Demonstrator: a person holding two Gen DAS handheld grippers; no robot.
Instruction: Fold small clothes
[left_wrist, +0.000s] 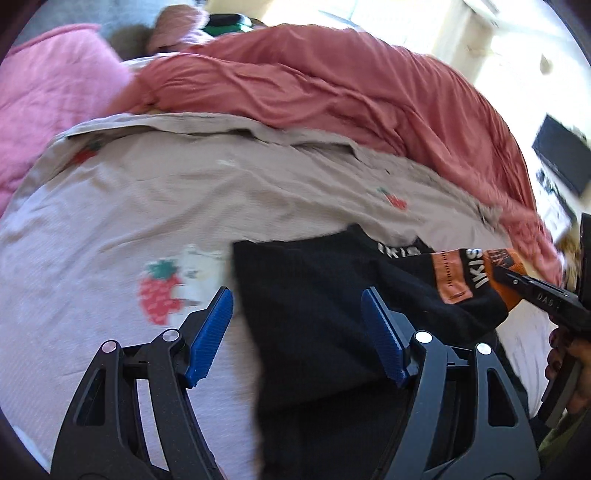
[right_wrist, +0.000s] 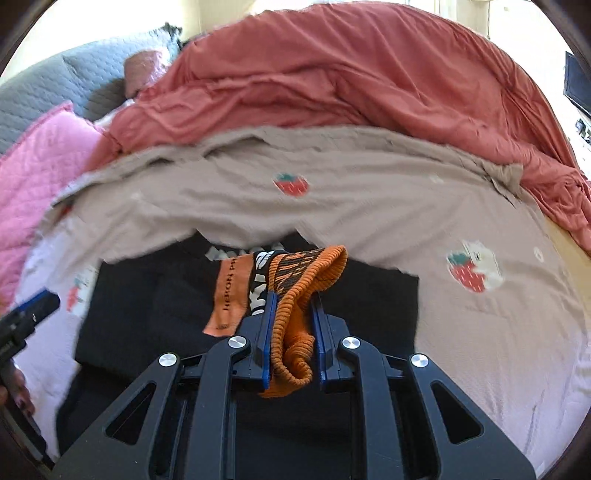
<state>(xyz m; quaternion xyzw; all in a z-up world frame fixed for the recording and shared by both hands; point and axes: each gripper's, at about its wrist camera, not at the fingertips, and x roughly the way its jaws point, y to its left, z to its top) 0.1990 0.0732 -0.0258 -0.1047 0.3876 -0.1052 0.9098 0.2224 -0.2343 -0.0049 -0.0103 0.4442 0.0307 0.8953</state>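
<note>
1. Your right claw (right_wrist: 291, 314) pinched the ribbed orange knit cuff (right_wrist: 295, 295) of the black garment (right_wrist: 147, 295).
2. Your left claw (left_wrist: 295, 325) gaped wide, empty.
3. The garment lay flat on the bed's crinkled strawberry-print sheet (right_wrist: 369, 192).

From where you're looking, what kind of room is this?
Most likely a bedroom: the work happens on a bed with a strawberry-print sheet, a rumpled coral duvet behind it and a pink quilted pillow at the side.
</note>
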